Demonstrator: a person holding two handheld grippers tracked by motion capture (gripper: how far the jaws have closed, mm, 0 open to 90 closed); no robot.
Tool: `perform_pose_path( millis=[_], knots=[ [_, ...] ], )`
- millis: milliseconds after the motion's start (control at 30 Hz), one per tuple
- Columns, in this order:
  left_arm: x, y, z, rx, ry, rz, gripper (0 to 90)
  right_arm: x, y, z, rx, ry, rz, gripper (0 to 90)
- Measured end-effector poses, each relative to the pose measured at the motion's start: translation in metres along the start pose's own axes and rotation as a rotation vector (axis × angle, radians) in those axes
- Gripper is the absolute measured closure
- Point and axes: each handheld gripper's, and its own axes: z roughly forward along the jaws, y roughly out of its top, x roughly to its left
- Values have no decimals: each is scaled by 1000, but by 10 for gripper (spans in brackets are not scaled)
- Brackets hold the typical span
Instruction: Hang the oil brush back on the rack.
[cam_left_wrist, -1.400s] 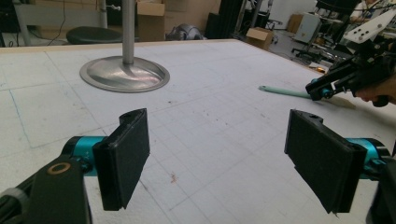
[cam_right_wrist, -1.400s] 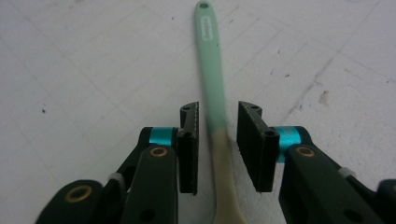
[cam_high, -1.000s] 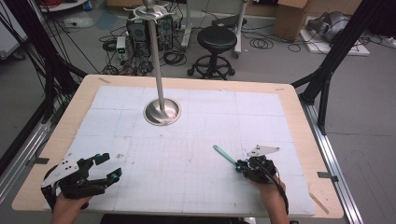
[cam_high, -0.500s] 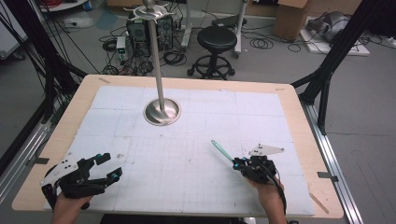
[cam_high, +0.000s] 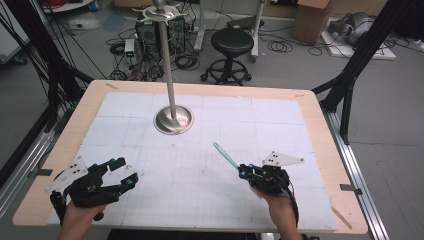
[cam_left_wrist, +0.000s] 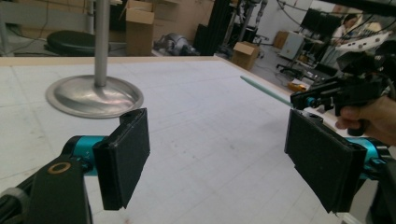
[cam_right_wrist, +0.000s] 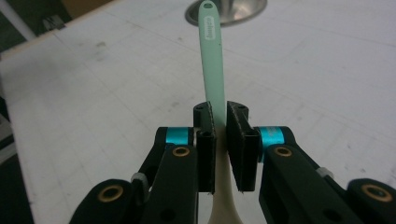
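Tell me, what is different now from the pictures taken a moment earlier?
The right gripper, shut on the slim mint-green plastic utensil handle, has lifted slightly, so the handle's tip has crept up the picture toward the shiny metal stand base. The left gripper has risen a little too, jaws still wide open and holding nothing. The stand and the white mat have stayed put.

A round, shiny metal stand base (cam_high: 173, 120) sits on the white gridded mat (cam_high: 250, 120) toward the far side of the wooden-edged desk (cam_high: 320, 130), with a slim metal pole (cam_high: 167, 65) rising upright from its middle. On the grey floor beyond the desk stand a black round stool on castors (cam_high: 232, 47), a computer tower among tangled black cables (cam_high: 145, 32) and a brown cardboard box (cam_high: 310, 22).
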Motion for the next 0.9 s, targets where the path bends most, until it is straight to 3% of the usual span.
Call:
perform_pose_path(
  millis=[67,133,433,667,900],
  knots=[
    [-4,4,7,19,26,-3,214,5,3,1,-21,21,-5,826],
    [-8,9,14,35,23,0,224,10,5,4,-34,40,-6,826],
    [-22,25,44,27,-49,-65,292,39,20,15,-80,110,-75,826],
    [-35,31,67,53,-97,-100,297,60,35,15,-161,149,-109,826],
    [-43,33,80,44,-164,-151,291,74,43,17,-191,170,-142,826]
  ],
)
